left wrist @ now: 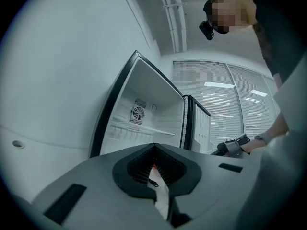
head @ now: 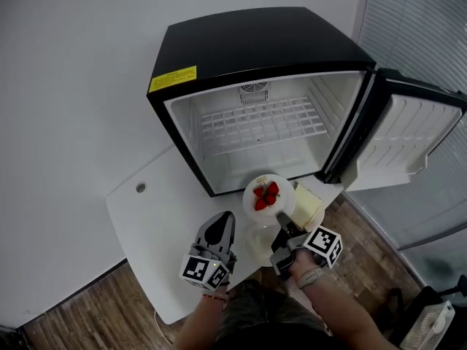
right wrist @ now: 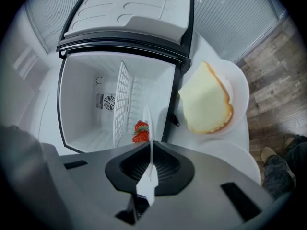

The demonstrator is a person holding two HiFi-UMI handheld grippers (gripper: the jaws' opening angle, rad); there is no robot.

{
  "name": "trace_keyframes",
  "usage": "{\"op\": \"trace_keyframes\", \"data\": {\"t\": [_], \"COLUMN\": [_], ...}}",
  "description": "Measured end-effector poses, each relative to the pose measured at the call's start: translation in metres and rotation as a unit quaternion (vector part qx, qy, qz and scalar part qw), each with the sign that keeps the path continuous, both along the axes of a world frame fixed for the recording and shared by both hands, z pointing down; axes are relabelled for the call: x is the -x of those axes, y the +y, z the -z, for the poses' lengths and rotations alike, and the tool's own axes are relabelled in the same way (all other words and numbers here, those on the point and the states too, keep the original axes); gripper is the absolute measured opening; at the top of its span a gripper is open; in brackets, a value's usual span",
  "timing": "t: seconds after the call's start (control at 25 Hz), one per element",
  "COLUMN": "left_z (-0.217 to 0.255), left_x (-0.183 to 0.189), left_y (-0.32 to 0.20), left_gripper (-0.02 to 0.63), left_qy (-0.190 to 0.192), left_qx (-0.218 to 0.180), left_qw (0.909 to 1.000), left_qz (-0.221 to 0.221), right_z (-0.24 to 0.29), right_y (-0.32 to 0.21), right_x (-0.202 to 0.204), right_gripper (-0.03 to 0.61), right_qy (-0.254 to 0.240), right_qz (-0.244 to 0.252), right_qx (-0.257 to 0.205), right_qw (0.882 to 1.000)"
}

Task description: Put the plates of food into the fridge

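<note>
Right now, grips the berry plate (head: pixel 283 187) by its near rim with the right gripper (head: pixel 280 219), fingers clamped on that rim. Holds it in the air with the strawberries (head: pixel 266 195) on top, just before the lower lip of the open fridge (head: pixel 248 42), above the white tabletop (head: pixel 153 224) and not yet inside. Shows edge-on in the right gripper view, a thin white line running out from between the fingers, berries just past it.

Hangs the left gripper (head: pixel 225 219) just left of the berry plate, apart from it, fingers together at the tips. Shows a white sliver low in the slot between them in the left gripper view; cannot tell what.

Leaves the cake plate (right wrist: pixel 237 87) on the tabletop, just beside the fridge's hinge-side front corner, bearing a pale yellow slice of cake (right wrist: pixel 206 102) with a browned edge. Leaves a third plate (right wrist: pixel 242 159), also white, nearer the person, partly under the right gripper.

Faces a fridge black outside and white inside, door (head: pixel 408 133) swung wide to the right, wire shelf (head: pixel 263 126) across the middle, round fan grille (head: pixel 253 92) on the back wall.
</note>
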State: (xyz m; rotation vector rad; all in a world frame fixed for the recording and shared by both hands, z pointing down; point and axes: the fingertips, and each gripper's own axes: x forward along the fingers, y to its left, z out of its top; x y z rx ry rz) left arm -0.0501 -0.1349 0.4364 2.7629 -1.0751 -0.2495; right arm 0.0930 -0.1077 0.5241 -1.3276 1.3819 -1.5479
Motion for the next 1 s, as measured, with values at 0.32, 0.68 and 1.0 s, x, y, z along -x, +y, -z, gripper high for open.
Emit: {"op": "trace_keyframes", "data": {"t": [0.32, 0.68, 1.0], "left_z": [-0.008, -0.023, -0.030], "left_x": [-0.046, -0.089, -0.112], "left_y": [-0.042, -0.086, -0.120], "left_gripper": [0.008, 0.008, 0.008], "left_qy": [-0.003, 0.012, 0.026], "left_qx": [0.004, 0.019, 0.027], "left_qw": [0.9978, 0.9945, 0.9936], "left_qz": [-0.066, -0.103, -0.106], "right_z": [-0.002, -0.006, -0.008], "right_y": [-0.049, -0.092, -0.127], "right_x": [-0.036, -0.069, -0.092], "right_gripper": [0.015, 0.015, 0.015], "right_qy": [0.020, 0.072, 0.056], "right_qz": [-0.064, -0.098, -0.145], "right_qx": [0.004, 0.000, 0.000], "right_qw": [0.998, 0.993, 0.988]}}
